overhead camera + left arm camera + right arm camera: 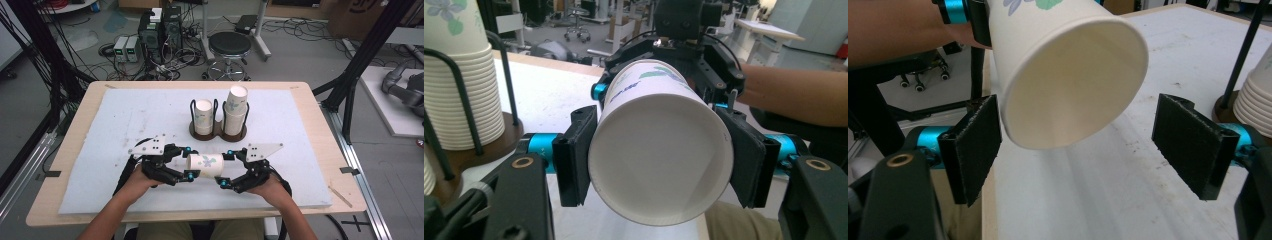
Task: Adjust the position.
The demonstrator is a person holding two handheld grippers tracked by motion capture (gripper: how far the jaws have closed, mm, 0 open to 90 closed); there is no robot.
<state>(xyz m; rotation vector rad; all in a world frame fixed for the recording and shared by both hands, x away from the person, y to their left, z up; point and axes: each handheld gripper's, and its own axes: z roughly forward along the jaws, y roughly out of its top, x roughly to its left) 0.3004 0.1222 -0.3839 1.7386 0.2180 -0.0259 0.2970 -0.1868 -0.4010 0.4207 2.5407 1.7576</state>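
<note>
A white paper cup (205,166) with a green and blue flower print lies on its side in the air between both grippers, low over the white mat's near middle. My left gripper (190,162) is shut on it; in the left gripper view both pads (574,155) press the cup (659,150) at its sides. My right gripper (226,168) faces it from the other end. Its jaws stand open around the cup's end (1068,75), which sits close to the left pad (975,145) with a wide gap to the right pad.
A dark wooden cup holder (217,134) with black wire loops stands mid-table, holding a short cup stack (203,114) and a taller one (236,107). The white mat (125,115) covers the wooden table. A stool (230,45) and cabled equipment stand on the floor beyond.
</note>
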